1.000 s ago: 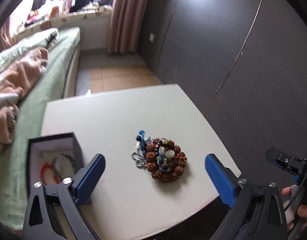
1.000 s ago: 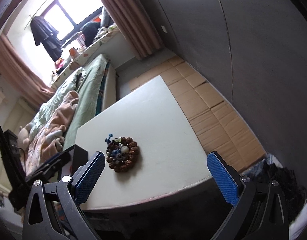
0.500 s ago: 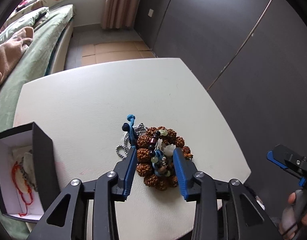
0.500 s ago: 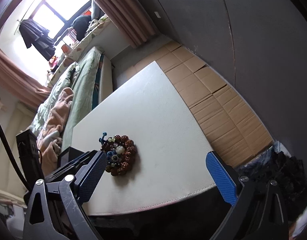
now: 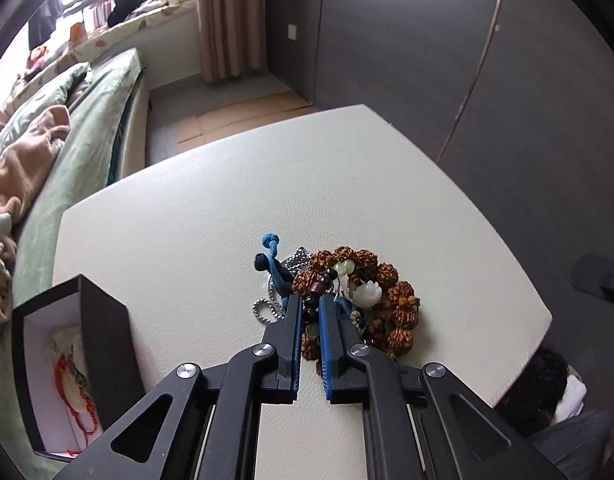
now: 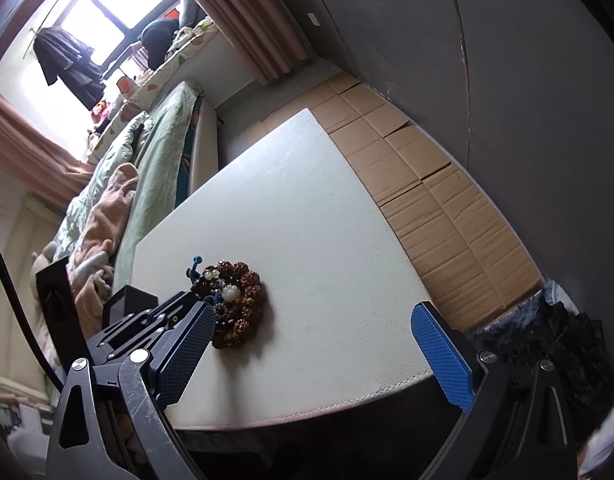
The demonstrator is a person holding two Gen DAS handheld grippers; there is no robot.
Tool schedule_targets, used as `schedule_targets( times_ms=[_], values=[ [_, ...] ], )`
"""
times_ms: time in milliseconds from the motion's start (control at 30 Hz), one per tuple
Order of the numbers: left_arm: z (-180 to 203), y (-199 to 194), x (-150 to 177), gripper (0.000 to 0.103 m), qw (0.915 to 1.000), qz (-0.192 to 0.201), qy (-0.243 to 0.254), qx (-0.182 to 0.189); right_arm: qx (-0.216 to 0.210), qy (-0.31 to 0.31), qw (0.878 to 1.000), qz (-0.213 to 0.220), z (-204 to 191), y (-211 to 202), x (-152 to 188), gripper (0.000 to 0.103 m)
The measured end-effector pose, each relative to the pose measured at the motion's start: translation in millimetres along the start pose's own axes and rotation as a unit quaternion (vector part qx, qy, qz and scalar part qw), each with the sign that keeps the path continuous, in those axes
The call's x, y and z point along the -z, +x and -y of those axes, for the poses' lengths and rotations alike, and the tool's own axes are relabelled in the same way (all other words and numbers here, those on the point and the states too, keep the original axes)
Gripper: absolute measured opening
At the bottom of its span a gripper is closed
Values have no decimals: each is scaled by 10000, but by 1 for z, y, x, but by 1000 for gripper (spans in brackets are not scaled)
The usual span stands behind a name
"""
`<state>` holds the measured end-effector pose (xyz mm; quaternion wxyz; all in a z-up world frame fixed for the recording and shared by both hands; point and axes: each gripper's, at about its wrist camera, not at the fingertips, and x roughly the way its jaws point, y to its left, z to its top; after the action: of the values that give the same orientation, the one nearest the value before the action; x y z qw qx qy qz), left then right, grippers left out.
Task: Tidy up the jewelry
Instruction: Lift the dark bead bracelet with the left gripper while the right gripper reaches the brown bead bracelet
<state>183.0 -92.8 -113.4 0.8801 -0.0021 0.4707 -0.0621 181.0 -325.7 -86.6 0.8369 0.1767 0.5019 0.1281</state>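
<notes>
Your left gripper (image 5: 309, 304) sits down in the jewelry pile (image 5: 347, 300) near the front of the white table (image 5: 211, 208), and its jaws have just been closing: the blue pads now stand almost together, pinched on a strand of small dark beads (image 5: 313, 300) that runs up between them. That strand lies on the left side of the heap, inside the ring of knobbly brown beads (image 5: 399, 304) and just beside the silver chain (image 5: 267, 308) and the blue knotted cord (image 5: 271, 256). You seem to be taking one piece from the tangle's edge so it can come away alone, but the pieces overlap, so it may drag the chain or the cord with it; lift slowly and watch what follows. The black box (image 5: 67, 360) stands open at the left of the table, close to the pile, with a red string piece (image 5: 73, 392) and something pale already inside, which is likely why it is set there: a short carry from heap to box. Your right gripper (image 6: 311, 344) hangs spread wide and empty over the near table edge, well clear of the pile, probably kept ready to steady the heap or the box. In its view, the left gripper's frame reaches into the pile from the left.
</notes>
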Motion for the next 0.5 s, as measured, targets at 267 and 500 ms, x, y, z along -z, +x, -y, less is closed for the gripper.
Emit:
schedule_targets(
  times_ms=[267,500],
  values=[
    [-20,-33,2,8,9985,369,-123,380,17,-51,10000,-40,-4,3,4,100],
    [-37,-59,3,8,9958,627,-325,579,-7,-181,9998,-91,-17,8,11,100]
  ],
)
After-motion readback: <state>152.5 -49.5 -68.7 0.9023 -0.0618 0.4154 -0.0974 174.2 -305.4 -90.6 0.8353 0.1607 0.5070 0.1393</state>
